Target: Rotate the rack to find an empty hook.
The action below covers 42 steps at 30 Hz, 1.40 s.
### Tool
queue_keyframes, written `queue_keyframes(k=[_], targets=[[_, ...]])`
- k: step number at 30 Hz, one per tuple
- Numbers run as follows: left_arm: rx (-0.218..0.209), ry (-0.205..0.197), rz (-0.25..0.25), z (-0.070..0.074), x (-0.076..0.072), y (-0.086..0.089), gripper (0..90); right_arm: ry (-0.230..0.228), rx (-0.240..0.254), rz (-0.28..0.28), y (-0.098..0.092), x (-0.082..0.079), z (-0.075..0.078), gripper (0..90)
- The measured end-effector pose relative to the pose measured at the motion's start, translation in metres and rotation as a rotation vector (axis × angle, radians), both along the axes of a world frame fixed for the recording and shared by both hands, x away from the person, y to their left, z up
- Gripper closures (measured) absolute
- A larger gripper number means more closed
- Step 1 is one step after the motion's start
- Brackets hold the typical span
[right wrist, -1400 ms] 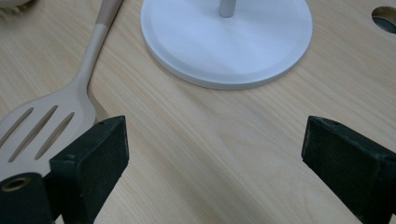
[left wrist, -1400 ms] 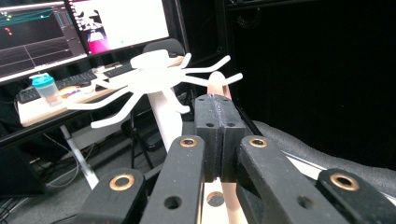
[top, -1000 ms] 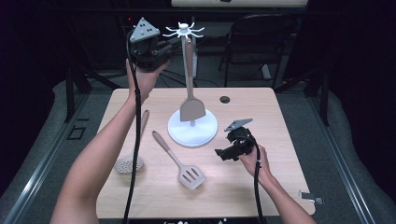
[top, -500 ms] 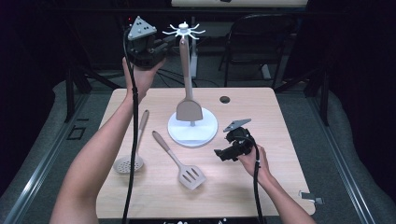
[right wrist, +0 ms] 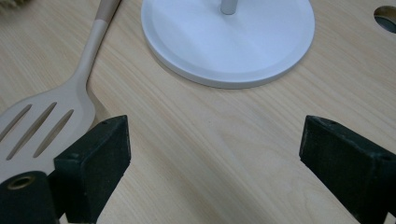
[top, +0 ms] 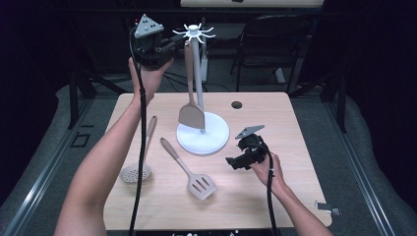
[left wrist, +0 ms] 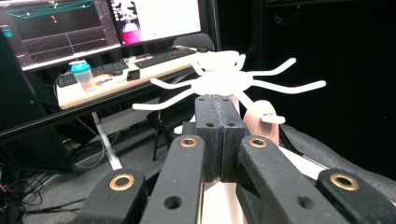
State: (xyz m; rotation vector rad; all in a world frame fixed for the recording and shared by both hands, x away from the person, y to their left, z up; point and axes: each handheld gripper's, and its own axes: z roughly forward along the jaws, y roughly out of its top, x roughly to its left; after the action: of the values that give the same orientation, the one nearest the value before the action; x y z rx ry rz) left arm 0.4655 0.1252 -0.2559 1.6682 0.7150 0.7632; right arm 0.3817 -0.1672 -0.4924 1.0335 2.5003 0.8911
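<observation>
Hanging first spatula [top: 191, 114] on rack [top: 195, 33], upper centre; left gripper [left wrist: 216, 122] clamped empty, right gripper [right wrist: 212, 161] gaping empty; slotted turner [top: 200, 185], skimmer [top: 134, 172] waiting on worktop [top: 275, 196].

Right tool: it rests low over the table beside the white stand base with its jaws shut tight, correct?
Not quite. The right tool does sit low over the table beside the white stand base, but its jaws stand wide open with bare wood between them, as the right gripper view shows.

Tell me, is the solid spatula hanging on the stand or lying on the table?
Hanging. The solid spatula hangs upright beside the pole, its handle top at a hook of the white stand, blade just above the base.
</observation>
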Motion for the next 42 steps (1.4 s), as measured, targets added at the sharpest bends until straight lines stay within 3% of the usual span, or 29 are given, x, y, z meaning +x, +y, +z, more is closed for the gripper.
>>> queue_keyframes(k=[11, 18, 22, 28, 36, 42], targets=[[-0.004, -0.004, -0.002, 0.000, 0.000, 0.002, 89.6, -0.006, 0.000, 0.006, -0.001, -0.001, 0.001, 8.2], [-0.028, -0.010, 0.002, -0.001, -0.010, 0.017, 76.5, -0.010, 0.004, 0.007, -0.001, -0.001, 0.002, 8.2], [-0.034, 0.006, 0.026, -0.008, -0.013, 0.028, 61.9, -0.008, -0.002, 0.013, 0.000, -0.001, 0.002, 8.5], [-0.023, 0.059, 0.061, -0.027, -0.010, 0.044, 40.9, -0.004, -0.005, 0.015, 0.002, -0.001, 0.000, 8.7], [-0.011, 0.126, 0.079, -0.060, -0.010, 0.059, 20.8, 0.006, -0.015, 0.023, 0.004, -0.001, -0.002, 9.0], [0.020, 0.182, 0.093, -0.092, -0.013, 0.068, 15.2, 0.013, -0.022, 0.032, 0.006, -0.002, -0.004, 9.3]])
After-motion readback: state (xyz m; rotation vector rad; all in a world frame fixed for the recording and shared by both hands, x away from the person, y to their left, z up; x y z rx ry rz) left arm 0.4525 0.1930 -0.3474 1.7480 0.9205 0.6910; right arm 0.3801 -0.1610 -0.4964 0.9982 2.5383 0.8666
